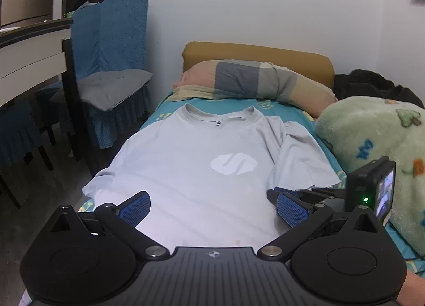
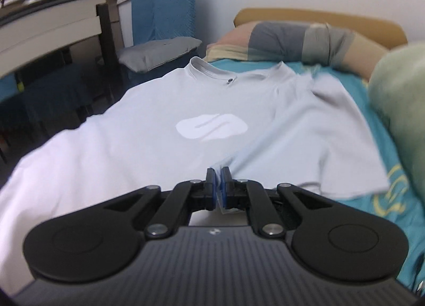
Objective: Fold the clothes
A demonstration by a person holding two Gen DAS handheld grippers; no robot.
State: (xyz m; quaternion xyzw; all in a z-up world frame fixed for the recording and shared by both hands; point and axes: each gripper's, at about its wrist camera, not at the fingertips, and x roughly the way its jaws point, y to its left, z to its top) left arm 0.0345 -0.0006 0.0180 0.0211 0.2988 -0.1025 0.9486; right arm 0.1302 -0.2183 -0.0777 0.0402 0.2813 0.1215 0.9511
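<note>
A pale grey T-shirt [image 1: 191,162] with a white logo lies face up on the bed, collar toward the pillow; it also shows in the right wrist view [image 2: 148,120]. My left gripper [image 1: 212,207] is open above the shirt's lower part, blue pads wide apart. My right gripper [image 2: 218,186] is shut on a fold of the T-shirt's right side, near the sleeve, and pulls a ridge of cloth up. The right gripper's body with its camera shows in the left wrist view [image 1: 369,189] at the shirt's right edge.
A striped pillow [image 1: 252,83] and tan headboard [image 1: 255,53] lie beyond the collar. A green fleece blanket [image 1: 372,141] is bunched on the right. Teal bedsheet [image 2: 398,189]. Blue-covered chairs [image 1: 114,67] and a table [image 1: 29,48] stand left of the bed.
</note>
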